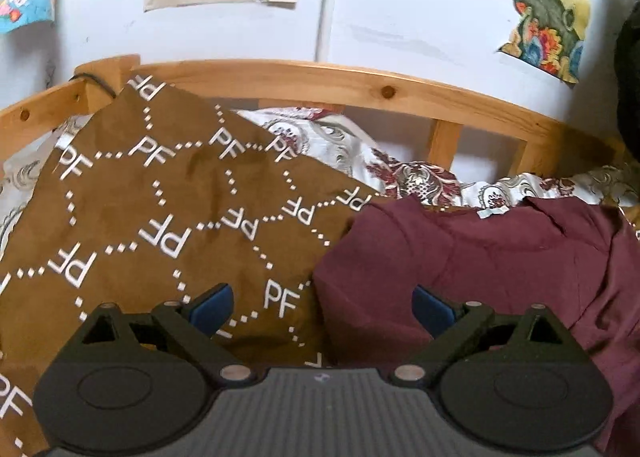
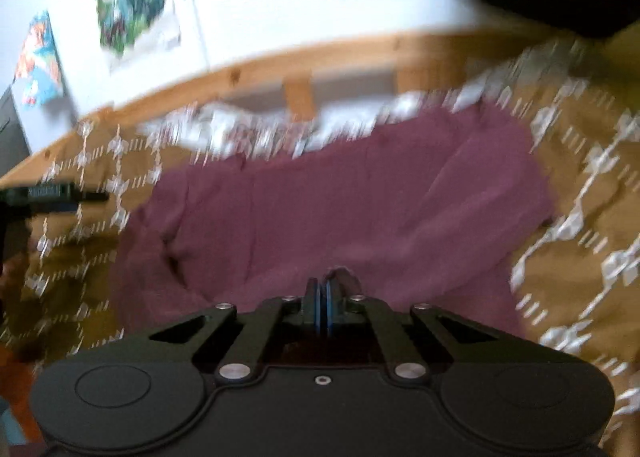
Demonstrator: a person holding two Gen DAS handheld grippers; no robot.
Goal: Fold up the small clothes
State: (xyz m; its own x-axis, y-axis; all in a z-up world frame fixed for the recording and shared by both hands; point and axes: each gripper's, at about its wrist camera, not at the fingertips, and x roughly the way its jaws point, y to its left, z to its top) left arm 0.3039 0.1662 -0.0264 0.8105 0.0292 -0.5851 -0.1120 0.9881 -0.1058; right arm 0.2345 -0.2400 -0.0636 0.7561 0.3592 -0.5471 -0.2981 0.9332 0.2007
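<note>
Nearest the right wrist lens, the right gripper (image 2: 323,299) has its two blue-padded fingers pressed together, and a small pucker of the dark maroon soft-fabric garment (image 2: 340,201) seems to rise between their tips, so it looks pinched on the near hem, though blur makes the bite hard to judge. That garment lies crumpled on the brown suede-like bedspread printed with white dotted diamonds and "PF" letters (image 1: 160,193), its far edge close to the white floral-patterned sheet (image 1: 416,177) under the pale wooden bed rail (image 1: 360,85). From the left wrist view, the left gripper (image 1: 322,307) hangs with its fingers spread wide, holding nothing, straddling the boundary where the maroon cloth's left edge meets the bedspread. The main risk, as I judge it, is a shallow pinch: if the right fingers hold only one thin layer near the hem, a lift could let it slip free or drag the shirt into a worse heap. Another is the left gripper closing on the bedspread along with the garment, since both lie between its pads (image 1: 212,307), which would pull the cover up into the fold. Fast motion, which the smear in the right view suggests, would make either slip more likely.
</note>
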